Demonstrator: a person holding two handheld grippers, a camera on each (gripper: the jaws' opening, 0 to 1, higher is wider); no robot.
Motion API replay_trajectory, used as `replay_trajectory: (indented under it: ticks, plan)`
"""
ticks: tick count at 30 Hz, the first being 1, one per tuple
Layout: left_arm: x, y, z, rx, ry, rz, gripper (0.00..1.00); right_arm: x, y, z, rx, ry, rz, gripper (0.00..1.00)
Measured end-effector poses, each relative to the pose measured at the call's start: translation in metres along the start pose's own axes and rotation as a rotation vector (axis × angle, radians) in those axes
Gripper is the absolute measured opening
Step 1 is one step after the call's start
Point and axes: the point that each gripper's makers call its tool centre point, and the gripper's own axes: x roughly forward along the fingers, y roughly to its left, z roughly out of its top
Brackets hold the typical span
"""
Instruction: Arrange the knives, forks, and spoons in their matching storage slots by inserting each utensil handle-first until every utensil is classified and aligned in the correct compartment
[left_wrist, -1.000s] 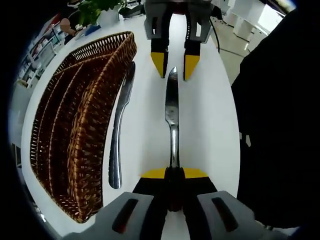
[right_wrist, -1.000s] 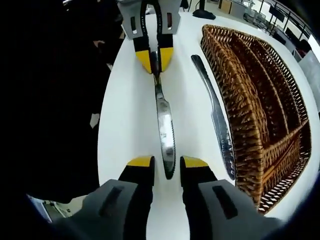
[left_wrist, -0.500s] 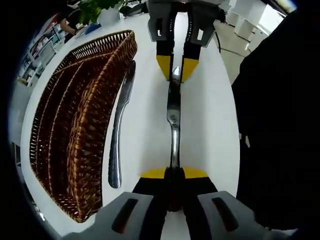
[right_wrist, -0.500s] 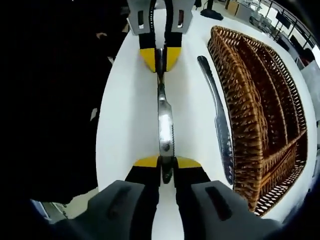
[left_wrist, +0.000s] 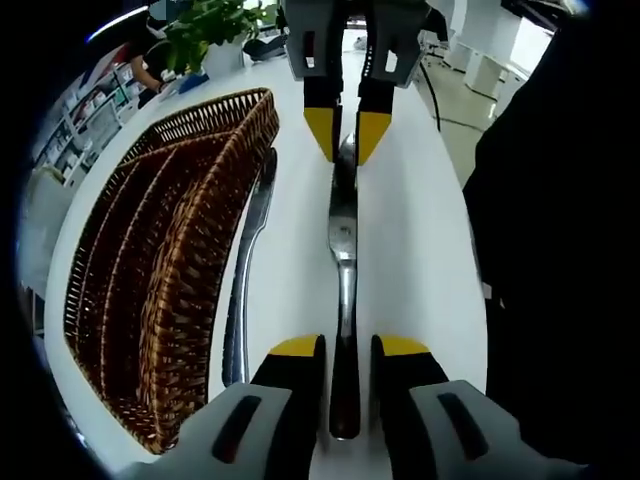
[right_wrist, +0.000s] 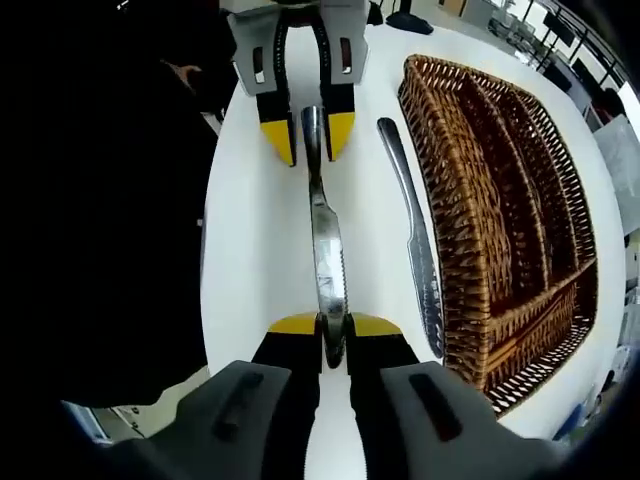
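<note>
A table knife spans the gap between my two grippers over the white table. My right gripper is shut on the tip of the knife's serrated blade. My left gripper is open, its jaws standing on either side of the handle without pinching it. From the left gripper view the right gripper comes in from the top, clamped on the blade. A second knife lies flat on the table beside the brown wicker cutlery basket, whose long slots hold nothing that I can see.
A person in dark clothes stands close along the table's edge. A potted plant sits beyond the basket's far end. In the right gripper view, the basket and the loose knife lie to the right.
The right gripper moved in and shut on the blade tip. The left gripper then opened and let go of the handle.
</note>
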Motion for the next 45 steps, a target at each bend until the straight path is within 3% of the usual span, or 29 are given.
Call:
replay_trajectory:
  ticks: [2, 3, 7, 18, 19, 20, 21, 24, 29, 42, 45]
  plan:
    - [0.0, 0.0, 0.002, -0.002, -0.035, 0.003, 0.18, -0.005, 0.0, 0.001, -0.016, 0.012, -0.003, 0.07]
    - [0.001, -0.002, 0.004, 0.009, -0.08, -0.01, 0.15, -0.006, -0.002, 0.0, -0.024, 0.022, -0.016, 0.07]
    - [0.0, -0.004, 0.001, 0.017, -0.102, 0.0, 0.1, -0.008, 0.0, 0.0, -0.023, 0.032, -0.009, 0.07]
    - [0.004, -0.006, 0.008, 0.083, -0.065, 0.01, 0.09, -0.012, 0.003, 0.002, -0.019, 0.033, -0.007, 0.07]
    - [0.005, -0.005, 0.008, 0.062, -0.054, 0.007, 0.08, -0.012, 0.004, 0.003, -0.015, 0.029, -0.006, 0.07]
    - [0.004, -0.005, 0.006, 0.035, -0.031, 0.014, 0.07, -0.013, 0.004, 0.004, -0.013, 0.022, -0.006, 0.07]
    - [0.003, -0.002, 0.007, 0.081, -0.013, 0.051, 0.07, -0.013, 0.004, 0.004, -0.01, 0.022, -0.007, 0.07]
    - [0.002, -0.007, 0.007, 0.075, -0.026, 0.038, 0.06, -0.015, 0.011, 0.004, 0.024, 0.01, 0.048, 0.08]
    - [-0.003, -0.006, 0.01, 0.057, -0.041, 0.031, 0.05, -0.02, 0.007, 0.005, 0.003, -0.034, 0.035, 0.1]
    - [-0.012, -0.007, 0.015, 0.057, -0.029, 0.001, 0.06, -0.041, 0.0, 0.017, 0.101, -0.181, -0.006, 0.38]
    - [-0.013, -0.008, 0.014, 0.064, -0.02, -0.01, 0.05, -0.044, -0.003, 0.014, 0.105, -0.198, -0.044, 0.43]
